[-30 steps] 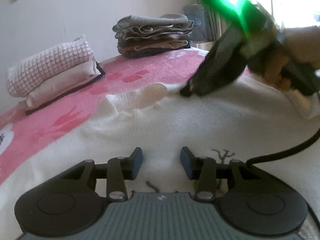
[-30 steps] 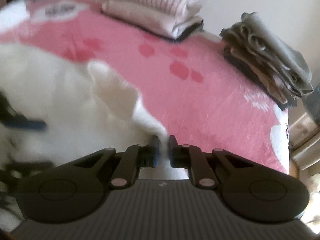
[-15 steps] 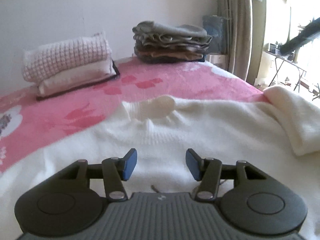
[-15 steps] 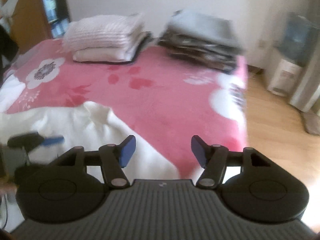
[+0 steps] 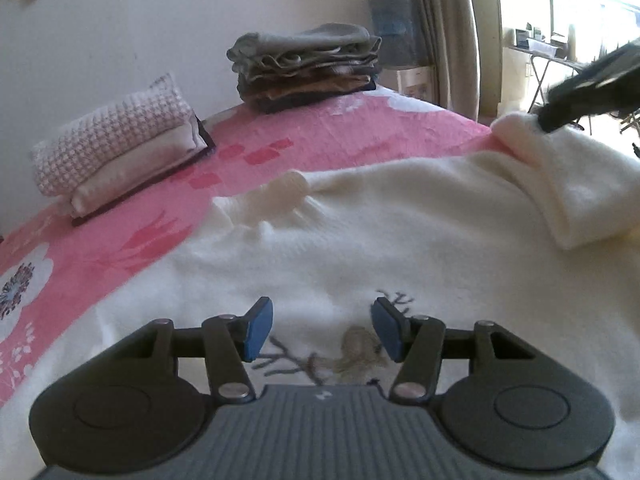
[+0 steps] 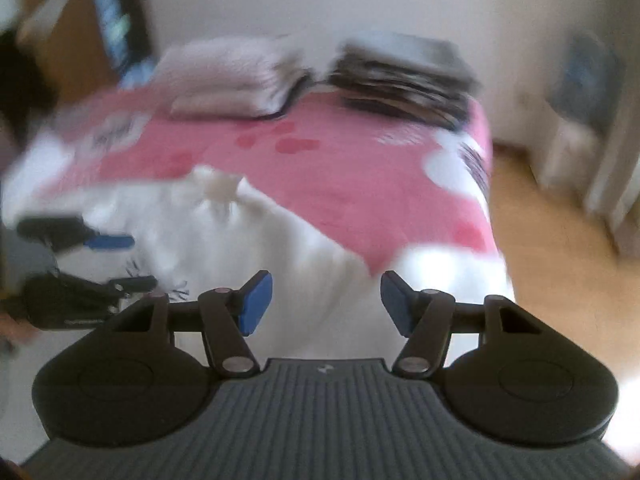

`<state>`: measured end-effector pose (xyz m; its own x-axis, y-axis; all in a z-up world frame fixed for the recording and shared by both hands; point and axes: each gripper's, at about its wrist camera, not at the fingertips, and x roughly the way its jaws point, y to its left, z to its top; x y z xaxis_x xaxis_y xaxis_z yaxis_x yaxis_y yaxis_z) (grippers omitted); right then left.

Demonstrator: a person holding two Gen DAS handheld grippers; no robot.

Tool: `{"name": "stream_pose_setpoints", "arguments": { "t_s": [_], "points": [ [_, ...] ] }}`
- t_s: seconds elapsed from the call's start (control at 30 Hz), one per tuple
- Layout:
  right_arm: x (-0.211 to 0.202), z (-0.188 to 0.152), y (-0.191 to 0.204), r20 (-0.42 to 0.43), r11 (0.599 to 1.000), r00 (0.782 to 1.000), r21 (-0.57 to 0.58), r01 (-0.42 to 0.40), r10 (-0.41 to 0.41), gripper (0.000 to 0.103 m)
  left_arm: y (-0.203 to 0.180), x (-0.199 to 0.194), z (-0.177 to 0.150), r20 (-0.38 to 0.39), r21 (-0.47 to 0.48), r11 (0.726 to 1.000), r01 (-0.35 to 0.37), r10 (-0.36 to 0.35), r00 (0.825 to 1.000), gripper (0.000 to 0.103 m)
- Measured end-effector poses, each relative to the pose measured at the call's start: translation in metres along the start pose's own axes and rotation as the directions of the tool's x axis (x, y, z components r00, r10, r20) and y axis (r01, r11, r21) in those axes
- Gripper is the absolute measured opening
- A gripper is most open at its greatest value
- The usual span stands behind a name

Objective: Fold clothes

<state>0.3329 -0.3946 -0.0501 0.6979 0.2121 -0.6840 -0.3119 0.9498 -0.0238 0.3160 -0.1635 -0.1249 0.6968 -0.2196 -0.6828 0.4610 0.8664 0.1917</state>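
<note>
A cream sweater (image 5: pixel 400 240) with a brown embroidered deer and twigs (image 5: pixel 352 352) lies spread on the pink floral bed cover (image 5: pixel 320 136). Its collar (image 5: pixel 280 196) points toward the wall, and one sleeve (image 5: pixel 580 192) is folded over onto the body at the right. My left gripper (image 5: pixel 322 330) hovers open just above the embroidery with nothing between its blue pads. My right gripper (image 6: pixel 326 304) is open and empty, up above the sweater's (image 6: pixel 240 240) right edge near the bed's corner. In the left wrist view the right gripper (image 5: pixel 592 92) shows as a dark shape beyond the folded sleeve.
Two stacks of folded clothes stand by the wall: a checked pink-and-white one (image 5: pixel 116 152) and a grey-and-brown one (image 5: pixel 308 68). A water dispenser (image 5: pixel 394 40) and curtain stand past the bed's far corner. Wooden floor (image 6: pixel 560 260) lies right of the bed edge.
My right gripper opened, let go of the sweater and drew up and away to the right. My left gripper opened wider and pulled back, so the embroidery now shows.
</note>
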Motion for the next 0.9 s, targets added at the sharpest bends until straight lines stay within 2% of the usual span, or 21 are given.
{"name": "stream_pose_setpoints", "arguments": {
  "t_s": [0.03, 0.1, 0.17, 0.23, 0.3, 0.37, 0.4, 0.43, 0.53, 0.63, 0.77, 0.83, 0.9],
  "points": [
    [0.016, 0.008, 0.000, -0.027, 0.996, 1.000, -0.084, 0.006, -0.008, 0.060, -0.002, 0.003, -0.002, -0.006, -0.012, 1.000, -0.002, 0.002, 1.000, 0.057],
    [0.049, 0.021, -0.007, -0.076, 0.984, 0.995, -0.172, 0.046, -0.060, 0.061, -0.006, 0.009, -0.006, -0.014, -0.022, 1.000, -0.003, 0.003, 1.000, 0.057],
    [0.077, 0.030, -0.021, -0.169, 0.992, 0.985, -0.127, -0.001, -0.021, 0.061, -0.008, 0.013, -0.008, -0.016, -0.027, 1.000, -0.007, 0.006, 1.000, 0.056],
    [0.104, 0.039, -0.034, -0.258, 0.996, 0.966, -0.079, -0.045, 0.023, 0.061, -0.009, 0.014, -0.009, -0.002, -0.026, 1.000, -0.007, 0.007, 1.000, 0.056],
    [0.120, 0.038, -0.033, -0.307, 0.994, 0.949, -0.061, -0.094, 0.070, 0.060, -0.008, 0.016, -0.008, 0.006, -0.033, 0.999, -0.004, 0.004, 1.000, 0.057],
    [0.130, 0.031, -0.025, -0.342, 0.991, 0.935, -0.064, -0.117, 0.088, 0.038, -0.008, 0.019, -0.008, 0.014, -0.045, 0.999, -0.006, 0.006, 1.000, 0.057],
    [0.131, 0.030, -0.020, -0.338, 0.992, 0.938, -0.058, -0.110, 0.084, 0.022, -0.008, 0.020, -0.008, 0.019, -0.051, 0.999, -0.006, 0.007, 1.000, 0.057],
    [0.130, 0.028, -0.015, -0.331, 0.993, 0.941, -0.059, -0.098, 0.074, 0.013, -0.007, 0.021, -0.008, 0.023, -0.057, 0.998, -0.007, 0.009, 1.000, 0.057],
    [0.118, 0.024, 0.007, -0.273, 0.987, 0.961, -0.162, 0.011, -0.055, 0.009, -0.008, 0.022, -0.011, 0.036, -0.068, 0.998, -0.013, 0.015, 0.999, 0.057],
    [0.120, 0.009, 0.012, -0.225, 0.963, 0.961, -0.250, 0.102, -0.160, 0.009, -0.009, 0.023, -0.013, 0.048, -0.064, 0.998, -0.017, 0.020, 0.999, 0.057],
    [0.129, 0.008, 0.013, -0.218, 0.967, 0.956, -0.208, 0.149, -0.195, 0.015, -0.005, 0.023, -0.014, 0.051, -0.076, 0.997, -0.008, 0.012, 0.999, 0.058],
    [0.119, 0.012, 0.010, -0.206, 0.967, 0.955, -0.185, 0.178, -0.215, 0.042, -0.003, 0.022, -0.014, 0.051, -0.080, 0.997, -0.004, 0.008, 0.999, 0.058],
    [0.097, 0.017, 0.000, -0.179, 0.983, 0.968, -0.088, 0.160, -0.174, 0.045, -0.001, 0.019, -0.014, 0.047, -0.092, 0.996, -0.001, 0.006, 0.999, 0.058]
  ]
}}
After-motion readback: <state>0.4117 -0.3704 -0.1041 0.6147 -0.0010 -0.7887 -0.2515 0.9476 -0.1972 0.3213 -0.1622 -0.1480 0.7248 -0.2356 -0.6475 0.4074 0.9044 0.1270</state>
